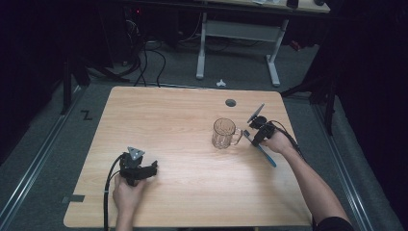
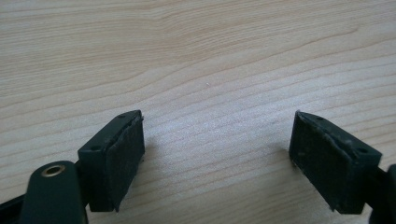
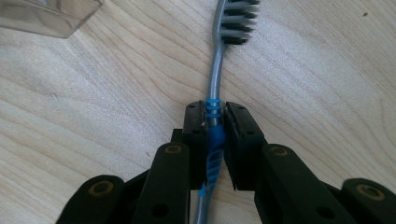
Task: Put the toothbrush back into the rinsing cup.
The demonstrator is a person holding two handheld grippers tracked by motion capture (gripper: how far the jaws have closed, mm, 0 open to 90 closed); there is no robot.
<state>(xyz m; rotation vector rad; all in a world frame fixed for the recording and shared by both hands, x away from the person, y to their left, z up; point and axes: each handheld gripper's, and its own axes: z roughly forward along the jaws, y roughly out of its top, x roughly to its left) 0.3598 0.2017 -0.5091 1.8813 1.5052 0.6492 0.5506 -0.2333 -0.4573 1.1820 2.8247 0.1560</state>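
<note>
The right tool (image 3: 215, 122) is clamped on the toothbrush (image 3: 215, 84) at its blue grip, just right of the glass mug (image 1: 224, 133) on the bench (image 1: 183, 144); its own view shows dark bristles lying ahead. The left tool (image 2: 217, 154) gapes wide over bare wood, its hand (image 1: 126, 192) resting near the front edge

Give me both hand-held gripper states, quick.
Left hand-held gripper: open, nothing between its jaws, over bare table.
Right hand-held gripper: closed on the toothbrush handle.
</note>
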